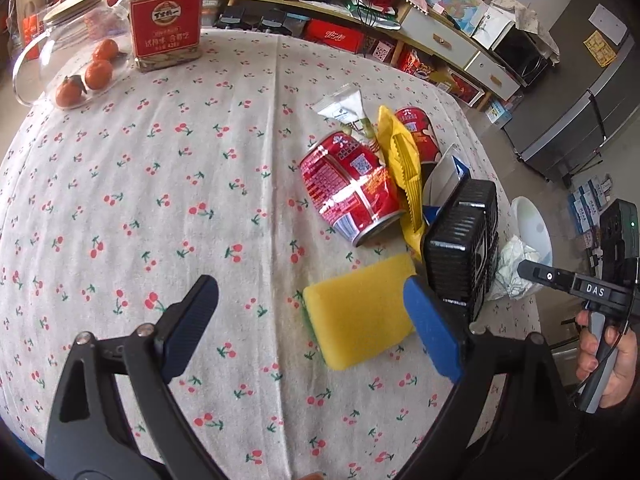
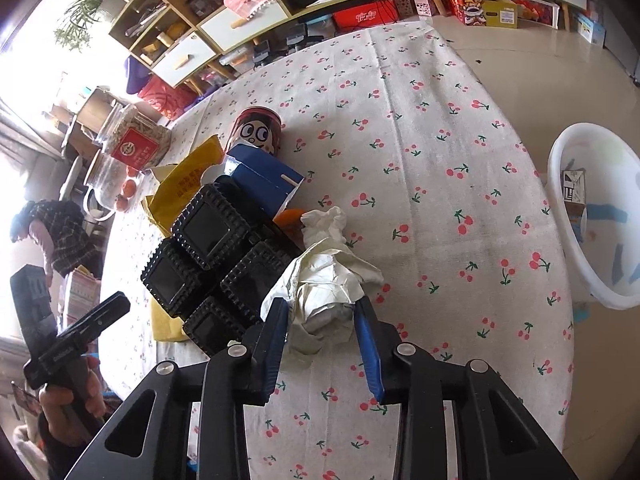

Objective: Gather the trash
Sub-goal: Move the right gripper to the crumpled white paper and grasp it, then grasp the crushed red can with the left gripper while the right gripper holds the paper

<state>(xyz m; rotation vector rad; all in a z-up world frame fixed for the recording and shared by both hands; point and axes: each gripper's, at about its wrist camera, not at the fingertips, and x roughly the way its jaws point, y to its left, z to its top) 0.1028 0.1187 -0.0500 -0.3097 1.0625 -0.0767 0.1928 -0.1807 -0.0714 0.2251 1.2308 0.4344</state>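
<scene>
My right gripper (image 2: 322, 316) is shut on a crumpled white tissue (image 2: 326, 276) and holds it over the cherry-print tablecloth (image 2: 440, 160). My left gripper (image 1: 310, 312) is open above the cloth, with a yellow sponge (image 1: 360, 316) lying between its fingers, close to the right one. Trash lies on the table: a dented red can (image 1: 352, 188), a yellow wrapper (image 1: 406, 168), a second red can (image 2: 256, 130), a white sachet (image 1: 344, 106), a blue carton (image 2: 264, 178) and a black plastic tray (image 2: 216, 256). A white bin (image 2: 596, 216) stands past the table's right edge.
A seed jar with a red label (image 1: 166, 16) and a glass jar lying with small oranges (image 1: 86, 76) sit at the far left of the table. Shelves and boxes line the wall behind. The bin holds some scraps.
</scene>
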